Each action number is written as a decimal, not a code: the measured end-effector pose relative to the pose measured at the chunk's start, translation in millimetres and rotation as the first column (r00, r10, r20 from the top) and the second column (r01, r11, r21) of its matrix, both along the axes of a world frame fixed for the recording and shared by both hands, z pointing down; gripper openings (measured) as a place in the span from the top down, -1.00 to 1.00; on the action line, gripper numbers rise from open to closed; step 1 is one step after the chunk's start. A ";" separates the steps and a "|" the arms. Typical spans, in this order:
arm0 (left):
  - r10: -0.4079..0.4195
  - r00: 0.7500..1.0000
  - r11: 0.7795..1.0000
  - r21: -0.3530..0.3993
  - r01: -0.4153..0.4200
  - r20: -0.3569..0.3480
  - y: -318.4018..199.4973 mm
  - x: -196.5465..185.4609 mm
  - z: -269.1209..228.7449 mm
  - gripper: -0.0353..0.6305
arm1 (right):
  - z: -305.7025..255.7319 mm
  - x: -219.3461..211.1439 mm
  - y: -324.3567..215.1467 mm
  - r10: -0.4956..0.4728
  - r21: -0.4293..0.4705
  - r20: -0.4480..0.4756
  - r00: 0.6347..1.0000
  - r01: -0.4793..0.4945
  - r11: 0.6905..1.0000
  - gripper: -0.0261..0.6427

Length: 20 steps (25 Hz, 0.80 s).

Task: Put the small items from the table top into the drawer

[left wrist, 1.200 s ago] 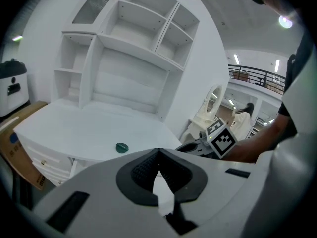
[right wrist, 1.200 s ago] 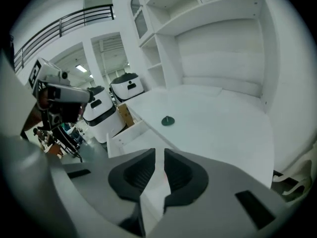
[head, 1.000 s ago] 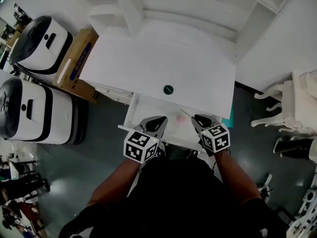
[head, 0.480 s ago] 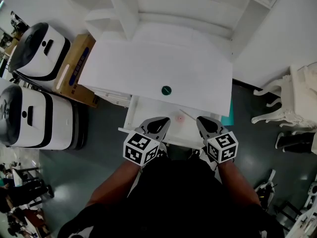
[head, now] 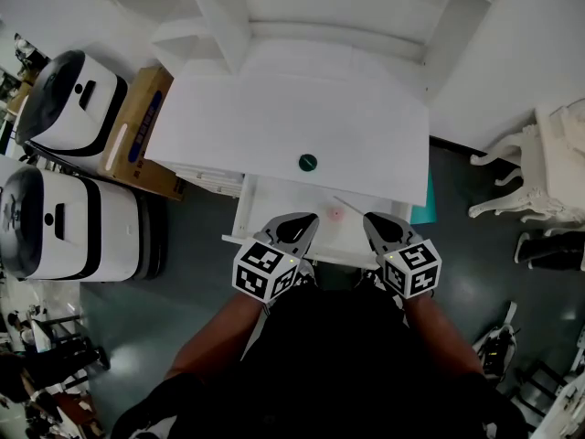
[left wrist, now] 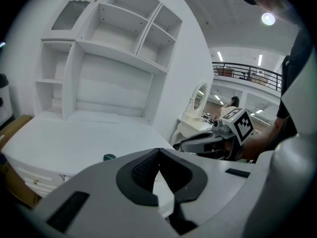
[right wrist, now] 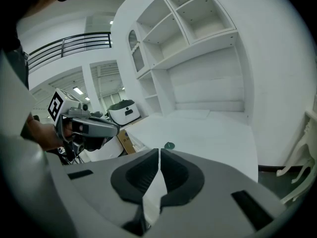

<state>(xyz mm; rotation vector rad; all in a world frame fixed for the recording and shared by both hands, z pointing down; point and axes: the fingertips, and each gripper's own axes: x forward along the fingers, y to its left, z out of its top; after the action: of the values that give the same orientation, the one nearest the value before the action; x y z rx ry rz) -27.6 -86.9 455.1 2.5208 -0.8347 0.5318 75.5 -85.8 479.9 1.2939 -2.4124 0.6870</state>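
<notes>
A small dark green round item (head: 308,163) lies on the white table top (head: 238,117), near its front edge. Below that edge the drawer (head: 265,210) stands open; a pink item (head: 336,214) and a thin white stick (head: 347,207) lie inside. My left gripper (head: 304,219) and right gripper (head: 371,219) hover over the drawer's front, side by side, both shut with nothing between the jaws. The green item (left wrist: 109,157) shows beyond the shut jaws in the left gripper view, and the same green item (right wrist: 169,145) sits just past the shut jaws in the right gripper view.
A white shelf unit (head: 320,7) rises at the back of the desk. Two white-and-black machines (head: 78,85) (head: 55,213) and a cardboard box (head: 142,117) stand on the floor at the left. An ornate white chair (head: 548,172) is at the right.
The right gripper has drifted slightly right and toward the body. The left gripper stays about where it was, and both remain shut. The green item has not moved.
</notes>
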 end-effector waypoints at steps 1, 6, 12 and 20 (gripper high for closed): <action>-0.001 1.000 1.000 0.004 0.001 0.001 -0.3 0.6 -0.4 0.88 | -0.8 0.0 -0.5 0.002 0.001 0.003 1.000 -0.002 1.000 0.83; -0.001 1.000 1.000 0.013 0.001 0.003 -1.0 3.6 -1.9 0.88 | -5.4 4.9 -4.2 0.009 0.012 -0.008 1.000 -0.009 1.000 0.83; 0.002 1.000 1.000 0.018 -0.002 0.015 -1.5 9.3 0.0 0.88 | -7.2 10.3 -9.1 0.024 0.017 0.001 1.000 -0.024 1.000 0.83; -0.021 1.000 1.000 0.008 0.021 -0.022 -7.3 10.3 -2.8 0.88 | -3.4 5.7 -11.4 -0.007 0.015 -0.013 1.000 0.007 1.000 0.83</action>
<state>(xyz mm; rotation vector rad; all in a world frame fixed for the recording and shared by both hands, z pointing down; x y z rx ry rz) -17.3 -94.2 452.3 2.5183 -0.8561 0.4935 81.2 -97.2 476.5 1.2912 -2.4151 0.6579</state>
